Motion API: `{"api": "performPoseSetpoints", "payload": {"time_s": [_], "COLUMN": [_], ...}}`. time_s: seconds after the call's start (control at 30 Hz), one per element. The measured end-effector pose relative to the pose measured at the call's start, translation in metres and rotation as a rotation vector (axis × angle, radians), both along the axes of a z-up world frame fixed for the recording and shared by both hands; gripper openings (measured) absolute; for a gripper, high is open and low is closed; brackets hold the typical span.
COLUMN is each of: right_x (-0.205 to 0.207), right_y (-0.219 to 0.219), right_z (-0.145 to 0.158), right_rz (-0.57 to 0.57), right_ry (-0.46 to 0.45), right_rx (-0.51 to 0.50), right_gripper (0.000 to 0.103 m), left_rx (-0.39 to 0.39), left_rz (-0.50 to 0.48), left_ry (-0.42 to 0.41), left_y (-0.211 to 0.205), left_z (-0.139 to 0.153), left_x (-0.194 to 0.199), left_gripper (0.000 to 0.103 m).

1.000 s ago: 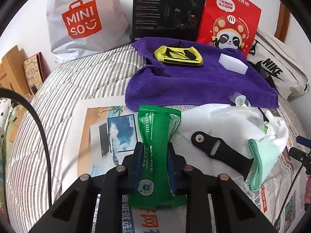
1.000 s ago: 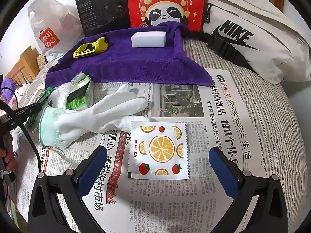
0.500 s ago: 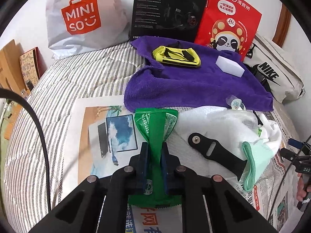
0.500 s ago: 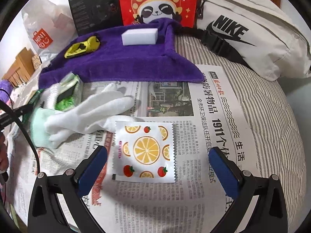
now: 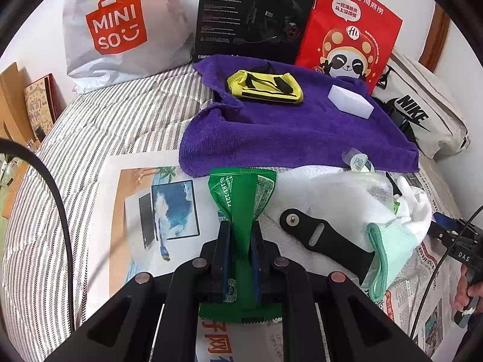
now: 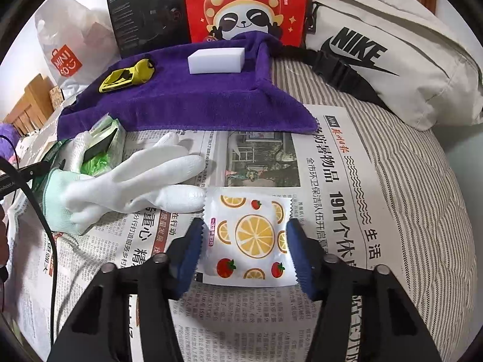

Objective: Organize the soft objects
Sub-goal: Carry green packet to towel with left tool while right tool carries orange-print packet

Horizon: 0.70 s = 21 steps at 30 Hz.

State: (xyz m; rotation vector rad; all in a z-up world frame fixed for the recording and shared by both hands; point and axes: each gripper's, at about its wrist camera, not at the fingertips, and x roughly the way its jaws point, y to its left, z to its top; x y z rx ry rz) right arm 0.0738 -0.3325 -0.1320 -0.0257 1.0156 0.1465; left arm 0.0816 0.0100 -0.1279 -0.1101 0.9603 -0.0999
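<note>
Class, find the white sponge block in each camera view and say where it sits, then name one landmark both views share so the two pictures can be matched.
Left wrist: the sponge lies upper right, on the towel's right side, below the red panda bag.
Right wrist: the sponge lies top centre, on the towel, just below the panda bag.
Shared landmark: the yellow pouch, left of the sponge on the towel in both.

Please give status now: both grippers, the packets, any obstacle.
Left hand-held gripper shut on green packet. Right hand-held gripper open, straddling fruit-print packet. White glove touches its corner.
</note>
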Motion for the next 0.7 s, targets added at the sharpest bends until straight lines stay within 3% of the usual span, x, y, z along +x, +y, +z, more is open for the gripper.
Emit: {"api": "performPoseSetpoints", "payload": {"time_s": [0.23,0.7], "right_x": [0.0,0.017], "right_y": [-0.007,-0.002], "right_z": [0.006,0.039], "right_rz": [0.002,0.005], "right_ry": [0.01,-0.031], "right_rx": [0.018,0.023], "right_gripper": [0.04,0.04], "left_rx": [0.0,-0.03], "left_rz": [0.001,0.012], "left_ry": [-0.013,-0.035], "left_y": [0.006,0.02], "left_z": [0.009,0.033], "left_x": [-0.001,0.004], "left_gripper": [0.012,0.012]}}
